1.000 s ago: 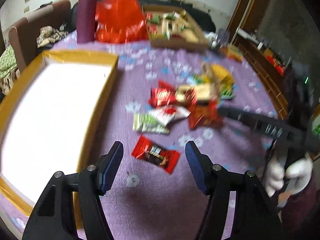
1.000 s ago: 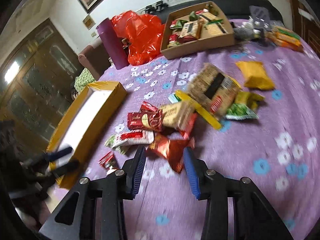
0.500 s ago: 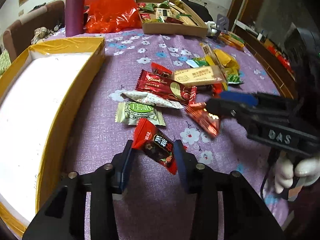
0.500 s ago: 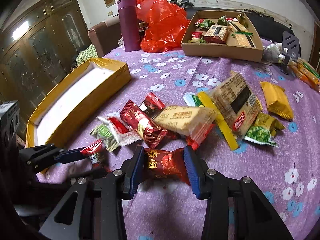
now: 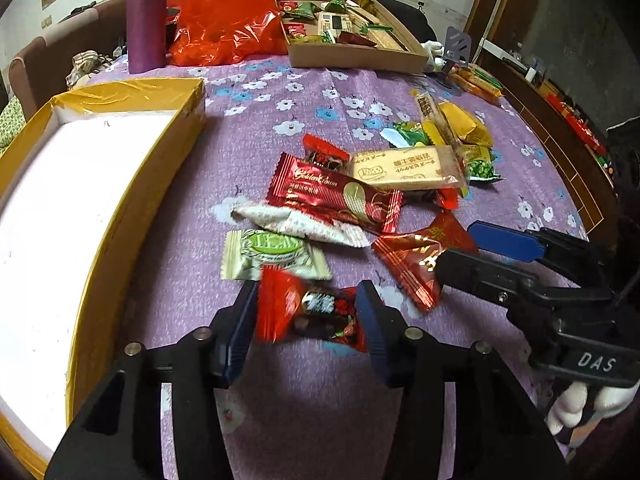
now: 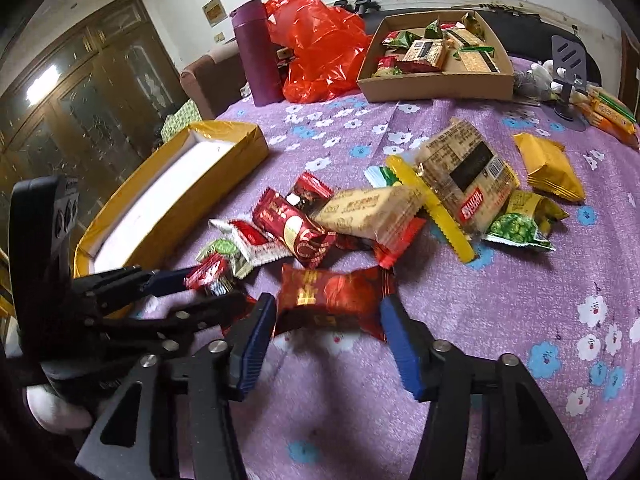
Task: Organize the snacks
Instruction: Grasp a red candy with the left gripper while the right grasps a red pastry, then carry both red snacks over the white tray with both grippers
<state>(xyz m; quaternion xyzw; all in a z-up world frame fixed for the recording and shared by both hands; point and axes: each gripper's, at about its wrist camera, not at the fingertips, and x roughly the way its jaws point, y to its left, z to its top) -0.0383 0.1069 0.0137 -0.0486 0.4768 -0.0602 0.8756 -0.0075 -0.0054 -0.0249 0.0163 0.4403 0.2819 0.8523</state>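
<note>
A small red-and-black candy [image 5: 312,312] sits between the fingers of my left gripper [image 5: 307,292], blurred and turned crosswise. The jaws are opening and only the wrapper ends brush the pads. In the right wrist view this left gripper [image 6: 212,288] shows at the left with the candy [image 6: 208,274]. My right gripper [image 6: 328,302] straddles a red-and-gold candy [image 6: 332,300] lying on the purple cloth. Its jaws are opening too, with gaps on both sides. The left wrist view shows the right gripper [image 5: 456,246] at that candy [image 5: 416,260]. More snacks [image 5: 336,196] lie piled beyond.
An open yellow box [image 5: 120,92] with a white floor stands to the left. A brown cardboard box [image 5: 352,56] with several snacks, a purple bottle [image 5: 146,20] and a red plastic bag [image 5: 224,12] stand at the back. A white-gloved hand [image 5: 580,408] holds the right gripper.
Both grippers closed in on their candies, then widened. The red-and-black candy swung from slanted to crosswise in the left jaws. The right jaws spread away from the red-and-gold candy.
</note>
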